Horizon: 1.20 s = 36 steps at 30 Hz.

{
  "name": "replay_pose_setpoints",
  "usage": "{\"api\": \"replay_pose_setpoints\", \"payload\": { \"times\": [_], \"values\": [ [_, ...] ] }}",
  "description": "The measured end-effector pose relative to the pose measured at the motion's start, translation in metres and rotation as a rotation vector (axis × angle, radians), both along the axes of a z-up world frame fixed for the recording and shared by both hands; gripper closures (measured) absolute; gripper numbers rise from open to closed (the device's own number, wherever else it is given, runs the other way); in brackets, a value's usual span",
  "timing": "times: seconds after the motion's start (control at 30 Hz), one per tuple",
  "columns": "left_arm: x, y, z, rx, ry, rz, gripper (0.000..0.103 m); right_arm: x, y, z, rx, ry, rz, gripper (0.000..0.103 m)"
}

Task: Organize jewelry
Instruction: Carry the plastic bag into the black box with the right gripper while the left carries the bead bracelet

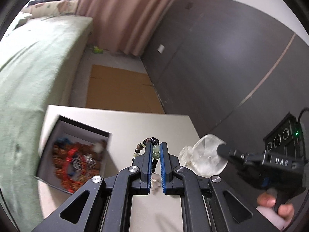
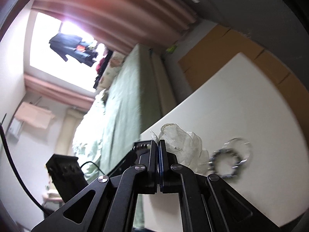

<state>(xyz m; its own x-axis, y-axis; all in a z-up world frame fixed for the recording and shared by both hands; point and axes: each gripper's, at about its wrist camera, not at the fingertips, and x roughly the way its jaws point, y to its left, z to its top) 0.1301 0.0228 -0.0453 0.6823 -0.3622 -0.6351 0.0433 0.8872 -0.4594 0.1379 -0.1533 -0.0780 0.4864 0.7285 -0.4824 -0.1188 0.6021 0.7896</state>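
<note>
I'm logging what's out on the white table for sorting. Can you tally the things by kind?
Bead bracelets: 1, clamped in the left gripper (bracelet)
Clear plastic bags: 1, pinched by the right gripper
Boxes of jewelry: 1
Silver rings: 1, blurred
Total: 4

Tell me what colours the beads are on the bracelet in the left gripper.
Pale green, brown and black beads on the bracelet, clearest in the left wrist view.

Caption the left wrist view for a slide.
Left hand-held gripper shut on a beaded bracelet above the white table, beside the open jewelry box.
</note>
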Motion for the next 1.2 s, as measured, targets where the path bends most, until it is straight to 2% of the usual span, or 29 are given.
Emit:
{"api": "replay_pose_setpoints", "payload": {
  "times": [0.53,0.77,0.97,1.03,1.07,1.13,1.17,1.2],
  "values": [
    [-0.033,0.106,0.021,-0.062,-0.047,0.195,0.096,-0.006,0.118,-0.008,0.118,-0.080,0.188,0.100],
    [-0.042,0.132,0.024,-0.103,-0.055,0.239,0.096,-0.001,0.154,-0.019,0.076,-0.097,0.208,0.100],
    [-0.043,0.144,0.021,-0.116,-0.046,0.253,0.096,0.008,0.164,-0.038,0.008,-0.054,0.168,0.100],
    [-0.042,0.144,0.020,-0.117,-0.043,0.252,0.096,0.013,0.166,-0.047,-0.040,-0.014,0.151,0.099],
    [-0.041,0.143,0.019,-0.117,-0.041,0.251,0.096,0.016,0.166,-0.051,-0.054,0.013,0.153,0.096],
    [-0.040,0.140,0.019,-0.117,-0.038,0.242,0.096,0.018,0.162,-0.058,-0.058,0.053,0.148,0.084],
    [-0.040,0.139,0.019,-0.116,-0.037,0.238,0.096,0.018,0.158,-0.058,-0.069,0.057,0.139,0.063],
    [-0.039,0.137,0.018,-0.115,-0.033,0.228,0.096,0.017,0.154,-0.056,-0.078,0.051,0.127,0.050]
  ]
}}
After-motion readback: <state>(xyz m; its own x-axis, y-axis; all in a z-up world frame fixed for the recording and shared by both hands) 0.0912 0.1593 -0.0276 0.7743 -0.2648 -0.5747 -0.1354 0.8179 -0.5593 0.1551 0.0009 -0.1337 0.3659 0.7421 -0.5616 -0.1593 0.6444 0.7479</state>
